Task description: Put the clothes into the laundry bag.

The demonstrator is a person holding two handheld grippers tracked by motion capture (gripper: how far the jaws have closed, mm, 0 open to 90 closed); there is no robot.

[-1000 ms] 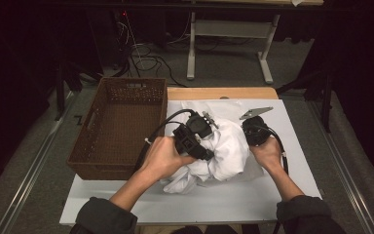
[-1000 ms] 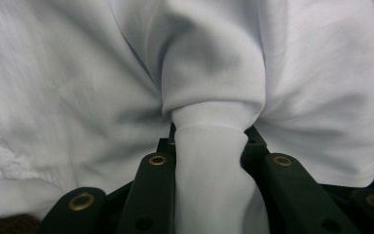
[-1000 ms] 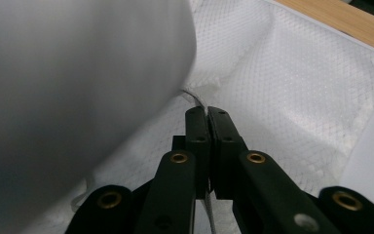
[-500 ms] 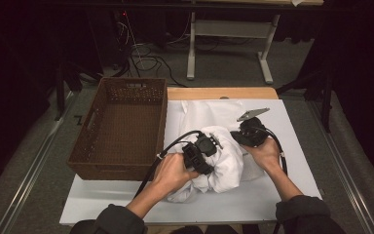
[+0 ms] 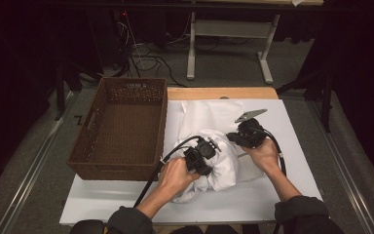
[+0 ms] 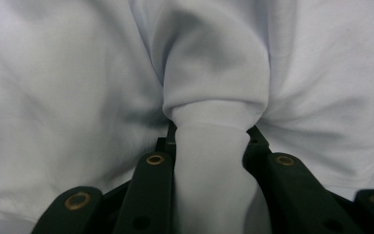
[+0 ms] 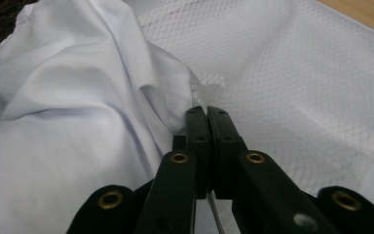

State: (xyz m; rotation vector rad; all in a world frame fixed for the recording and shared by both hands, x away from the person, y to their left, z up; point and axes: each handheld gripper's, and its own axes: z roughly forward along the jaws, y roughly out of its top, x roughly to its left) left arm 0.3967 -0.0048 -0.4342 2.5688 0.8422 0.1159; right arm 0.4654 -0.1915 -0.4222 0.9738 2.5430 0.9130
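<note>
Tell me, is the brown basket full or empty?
Empty. The high view shows the basket with a bare woven bottom; the white cloth lies bunched on the table beside it.

On the table (image 5: 282, 195), a wicker basket (image 5: 121, 127) at left, just beside it to the right a bunched cloth (image 5: 224, 161) over a mesh bag (image 5: 209, 114) reaching toward the far edge, left gripper (image 5: 200, 155) on the cloth's near-left side, right gripper (image 5: 247, 133) at its right.

Your sleeves (image 5: 299, 209) are dark grey, pushed back at the forearm; both grippers, left (image 5: 200, 155) and right (image 5: 246, 134), are black, with brass-ringed screw holes along the fingers (image 7: 175, 190), black cables (image 5: 168, 156) trailing.
</note>
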